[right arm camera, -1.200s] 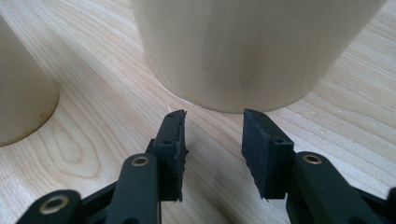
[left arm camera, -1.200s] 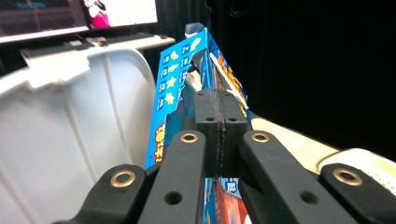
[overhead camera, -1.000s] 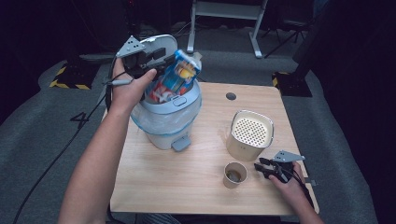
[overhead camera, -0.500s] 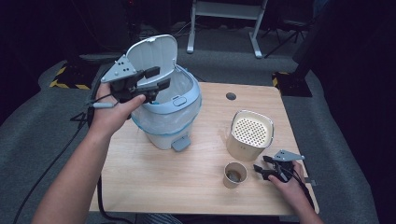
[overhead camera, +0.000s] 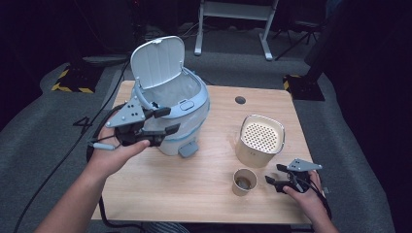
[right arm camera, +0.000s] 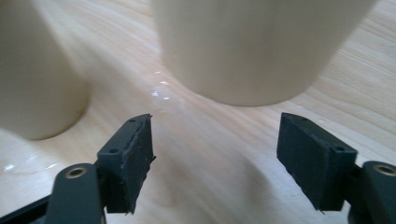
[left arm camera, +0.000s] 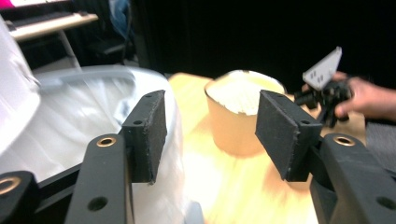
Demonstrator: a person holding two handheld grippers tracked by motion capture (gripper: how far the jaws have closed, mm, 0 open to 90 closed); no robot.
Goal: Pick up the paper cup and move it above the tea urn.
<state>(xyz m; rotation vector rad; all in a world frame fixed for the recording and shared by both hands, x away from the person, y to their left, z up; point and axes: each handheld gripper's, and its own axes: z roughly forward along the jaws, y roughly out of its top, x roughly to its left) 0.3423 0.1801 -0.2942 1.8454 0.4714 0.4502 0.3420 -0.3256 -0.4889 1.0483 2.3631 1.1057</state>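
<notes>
Evidently the bin (overhead camera: 182,114) is left lid-up on the table (overhead camera: 194,194), ready for rubbish. Nothing is held by the left gripper (overhead camera: 163,121) beside it or the right gripper (overhead camera: 273,175) near the paper cup (overhead camera: 244,181); both have just been opened.

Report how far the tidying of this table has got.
Done: the pale blue lidded bin stands open with its white liner in. In hand: nothing; left gripper beside the bin and right gripper both open. Left: the small paper cup beside the right gripper.
</notes>
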